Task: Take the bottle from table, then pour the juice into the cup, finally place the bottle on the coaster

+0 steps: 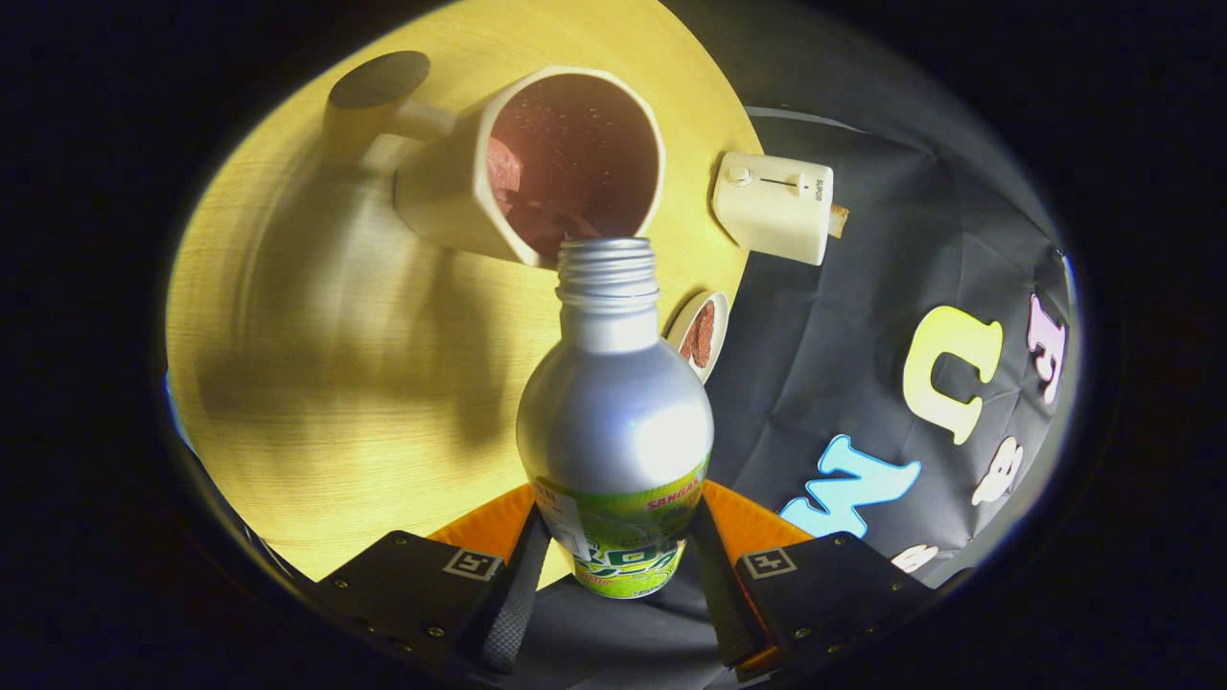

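My gripper (618, 565) is shut on a silver metal bottle (613, 402) with a green label, both fingers pressing its lower body. The bottle is uncapped and tipped forward, its threaded mouth (607, 264) at the rim of a cream faceted cup (460, 192). Dark red juice (575, 163) fills the cup's inside, and a thin stream runs from the bottle's mouth into it. A dark round coaster (380, 79) lies on the yellow wooden table (335, 383) beyond the cup, near its handle.
A cream box-shaped device with a knob (775, 206) stands at the table's edge, right of the cup. A small white dish holding something reddish-brown (699, 334) sits just right of the bottle's neck. Black cloth wall hangs past the table's edge.
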Motion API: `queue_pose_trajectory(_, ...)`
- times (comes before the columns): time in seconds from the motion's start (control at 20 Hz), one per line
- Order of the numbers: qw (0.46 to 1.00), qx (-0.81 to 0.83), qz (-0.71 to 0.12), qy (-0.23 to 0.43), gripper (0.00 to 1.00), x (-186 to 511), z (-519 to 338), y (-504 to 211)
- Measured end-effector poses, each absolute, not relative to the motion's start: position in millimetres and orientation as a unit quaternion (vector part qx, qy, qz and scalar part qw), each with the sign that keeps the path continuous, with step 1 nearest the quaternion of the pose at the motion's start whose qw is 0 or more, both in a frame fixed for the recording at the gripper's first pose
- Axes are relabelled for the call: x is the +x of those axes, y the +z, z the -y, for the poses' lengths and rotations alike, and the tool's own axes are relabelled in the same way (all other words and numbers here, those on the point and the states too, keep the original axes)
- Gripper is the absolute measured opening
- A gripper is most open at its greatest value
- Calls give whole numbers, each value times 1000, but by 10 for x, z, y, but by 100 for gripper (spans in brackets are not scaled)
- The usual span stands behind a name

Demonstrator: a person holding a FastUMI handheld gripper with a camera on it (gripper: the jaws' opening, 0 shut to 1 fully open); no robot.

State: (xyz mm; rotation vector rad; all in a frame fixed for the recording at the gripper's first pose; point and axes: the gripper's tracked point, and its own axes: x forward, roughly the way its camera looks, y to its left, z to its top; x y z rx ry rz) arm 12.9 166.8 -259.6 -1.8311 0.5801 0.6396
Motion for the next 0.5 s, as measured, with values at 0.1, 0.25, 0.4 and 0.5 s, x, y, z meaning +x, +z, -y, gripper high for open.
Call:
queue_pose_trajectory(0.1, 528, -768, -243, 268, 76, 124, -1669, -2599)
queue_pose_trajectory(0.25, 527, -770, -243, 266, 76, 133, -1683, -2598)
queue_pose_trajectory(0.4, 525, -772, -240, 266, 76, 134, -1715, -2582)
queue_pose_trajectory(0.5, 521, -776, -236, 266, 76, 147, -1735, -2570)
